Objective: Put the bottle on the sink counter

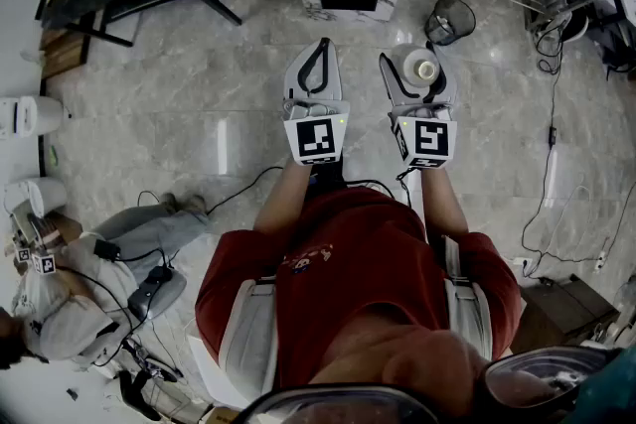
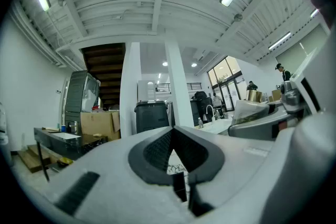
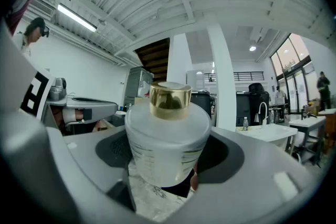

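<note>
Two fingers of my R gripper [image 3: 168,150] pinch the frosted white bottle w/ gold cap [image 3: 166,131] between them, upright so it won't tip. L gripper [image 2: 174,131] fingers pressed together, empty, beside it. Bottle not yet on the tabletop.

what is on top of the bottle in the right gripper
A shiny gold cap sits on the white bottle, which the right gripper holds between its jaws. The cap covers the bottle's mouth, and the cloudy wall hides any contents.
</note>
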Available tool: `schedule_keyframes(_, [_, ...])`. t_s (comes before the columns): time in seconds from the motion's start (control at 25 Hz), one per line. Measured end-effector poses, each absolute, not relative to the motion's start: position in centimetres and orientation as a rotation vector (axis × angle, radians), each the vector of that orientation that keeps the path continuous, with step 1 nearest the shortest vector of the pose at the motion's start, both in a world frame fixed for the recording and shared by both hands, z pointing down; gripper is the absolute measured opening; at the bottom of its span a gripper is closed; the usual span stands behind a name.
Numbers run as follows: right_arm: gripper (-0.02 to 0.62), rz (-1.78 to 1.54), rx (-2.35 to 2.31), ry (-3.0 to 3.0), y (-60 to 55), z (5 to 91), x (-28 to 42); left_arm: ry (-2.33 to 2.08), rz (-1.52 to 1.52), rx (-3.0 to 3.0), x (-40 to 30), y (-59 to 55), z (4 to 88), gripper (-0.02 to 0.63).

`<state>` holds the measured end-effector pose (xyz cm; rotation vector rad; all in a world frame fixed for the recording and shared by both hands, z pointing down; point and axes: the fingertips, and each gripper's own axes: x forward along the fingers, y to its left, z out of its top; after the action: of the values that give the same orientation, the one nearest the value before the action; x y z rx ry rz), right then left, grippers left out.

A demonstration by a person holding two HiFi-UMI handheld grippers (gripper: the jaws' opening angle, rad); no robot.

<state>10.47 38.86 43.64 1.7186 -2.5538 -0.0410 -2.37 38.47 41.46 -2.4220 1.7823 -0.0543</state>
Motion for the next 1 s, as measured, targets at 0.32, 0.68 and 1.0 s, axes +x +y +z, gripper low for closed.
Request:
schedule_keyframes(0.32, [0.345, -0.049, 1.682, -2.556, 50.3, 41.9, 14.0, 1.803, -0.081, -2.421, 1.5, 49.9, 40.2, 0.003])
schedule_keyframes(0.68, [0.345, -0.030, 1.674, -2.575, 52.6, 41.8, 11.6, 1.771, -0.039, -2.422, 0.0, 52.2, 38.7, 0.003])
schedule_keyframes(1.0, [0.345, -0.043, 1.699, -2.572, 52.1, 41.2, 7.1, 1.746, -0.006, -2.412, -4.5, 52.1, 37.9, 0.003])
